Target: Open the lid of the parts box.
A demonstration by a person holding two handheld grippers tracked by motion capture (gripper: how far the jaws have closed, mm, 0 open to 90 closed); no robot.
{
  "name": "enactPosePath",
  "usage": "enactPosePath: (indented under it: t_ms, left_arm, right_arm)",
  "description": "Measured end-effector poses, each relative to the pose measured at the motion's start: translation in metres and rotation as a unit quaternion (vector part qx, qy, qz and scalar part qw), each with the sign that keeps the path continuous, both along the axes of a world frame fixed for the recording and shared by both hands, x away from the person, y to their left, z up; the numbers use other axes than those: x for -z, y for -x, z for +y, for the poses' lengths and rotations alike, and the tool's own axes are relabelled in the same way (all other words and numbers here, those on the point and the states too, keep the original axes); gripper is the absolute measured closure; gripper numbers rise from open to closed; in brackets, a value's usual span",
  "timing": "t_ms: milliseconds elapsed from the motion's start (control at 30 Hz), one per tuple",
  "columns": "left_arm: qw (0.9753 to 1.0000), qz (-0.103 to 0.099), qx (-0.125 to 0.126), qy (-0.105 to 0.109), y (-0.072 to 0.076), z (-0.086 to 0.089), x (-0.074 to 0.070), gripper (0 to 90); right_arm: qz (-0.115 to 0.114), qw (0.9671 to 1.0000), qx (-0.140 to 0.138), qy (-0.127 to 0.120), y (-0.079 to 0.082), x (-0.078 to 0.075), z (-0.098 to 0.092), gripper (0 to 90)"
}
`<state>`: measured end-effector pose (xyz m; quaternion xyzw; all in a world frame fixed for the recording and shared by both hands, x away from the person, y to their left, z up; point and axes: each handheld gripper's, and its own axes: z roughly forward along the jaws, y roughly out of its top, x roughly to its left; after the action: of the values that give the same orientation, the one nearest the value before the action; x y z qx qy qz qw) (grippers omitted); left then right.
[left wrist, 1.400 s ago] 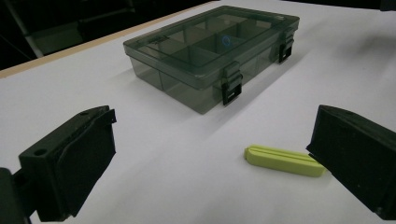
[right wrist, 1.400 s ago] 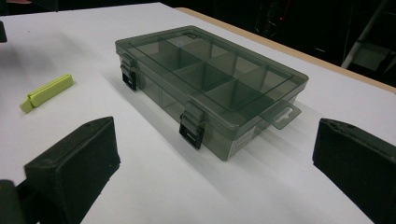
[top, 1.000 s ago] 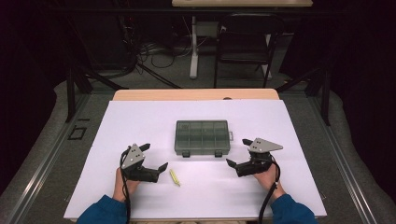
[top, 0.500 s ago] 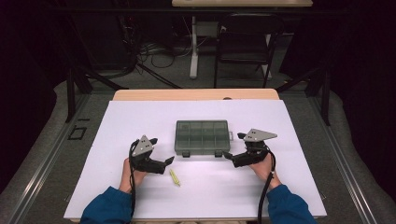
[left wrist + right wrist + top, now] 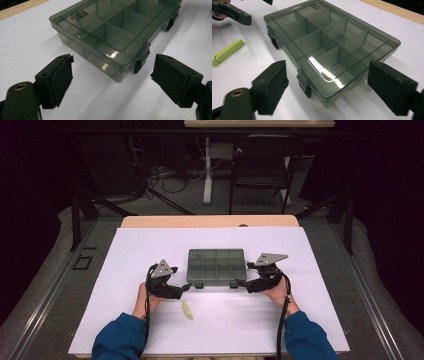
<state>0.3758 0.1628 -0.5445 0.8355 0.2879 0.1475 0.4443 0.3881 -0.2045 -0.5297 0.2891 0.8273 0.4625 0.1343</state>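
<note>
A smoky grey see-through compartment box (image 5: 216, 265) lies with its lid down in the middle of the white table top (image 5: 125, 250). Two black latches sit on its near side. My left gripper (image 5: 186, 286) is open at the box's near left corner; its view has the left latch (image 5: 140, 63) between the jaws, just ahead of them. My right gripper (image 5: 239, 283) is open at the near right corner, with the right latch (image 5: 304, 86) just ahead between its jaws. Nothing is held. The box (image 5: 332, 47) has several empty-looking compartments.
A small yellow-green stick-shaped piece (image 5: 187, 310) lies on the table near the front, right of the left hand; it also appears as the yellow-green piece (image 5: 227, 52) in the right gripper view. A chair (image 5: 260, 165) and cables stand beyond the table's far edge.
Both grippers have moved forward and inward, from out beside the box to its near corners. The box and the yellow-green piece have stayed put.
</note>
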Motion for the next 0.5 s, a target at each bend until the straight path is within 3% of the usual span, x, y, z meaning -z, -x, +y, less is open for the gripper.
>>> enactPosePath:
  t_ms: [500]
  left_arm:
    - [0.9997, 0.0, 0.015, -0.018, -0.002, -0.005, 0.002, 31.8]
  right_arm:
    - [0.02, 0.9996, 0.02, 0.0, 0.002, 0.005, -0.013, 35.6]
